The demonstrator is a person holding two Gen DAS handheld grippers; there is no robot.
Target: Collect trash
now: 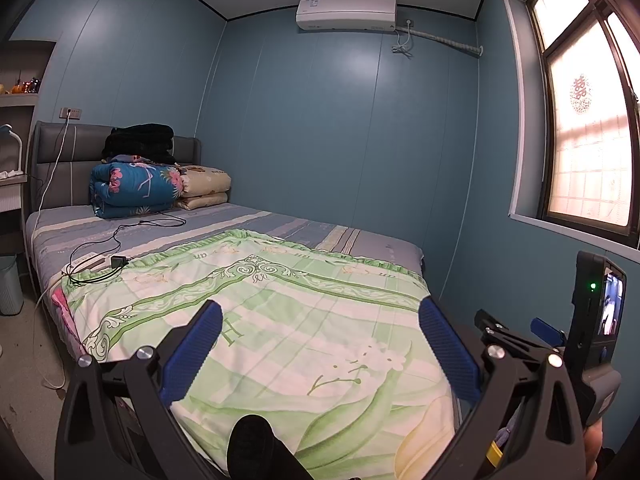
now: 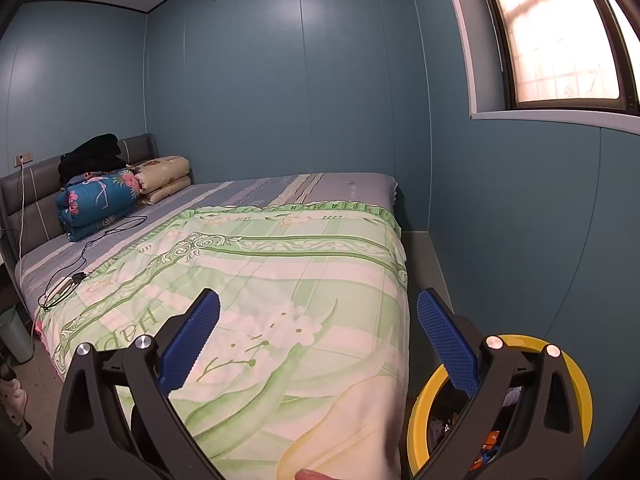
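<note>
My left gripper (image 1: 320, 322) is open above the foot of a bed, with nothing between its blue pads. My right gripper (image 2: 318, 316) is also open and empty over the green floral bedspread (image 2: 280, 272). A yellow-rimmed bin (image 2: 576, 384) stands on the floor right of the bed, below my right gripper's right finger; scraps of trash lie inside it. In the left wrist view the other gripper's body (image 1: 596, 320) shows at the right edge. No loose trash shows on the bedspread (image 1: 280, 300).
Folded quilts (image 1: 136, 188) and dark clothes (image 1: 140, 142) are stacked at the headboard. A power strip with cables (image 1: 96, 262) lies on the bed's left side. A pale bin (image 1: 9, 284) stands on the floor at left. A window (image 1: 588, 128) is in the right wall.
</note>
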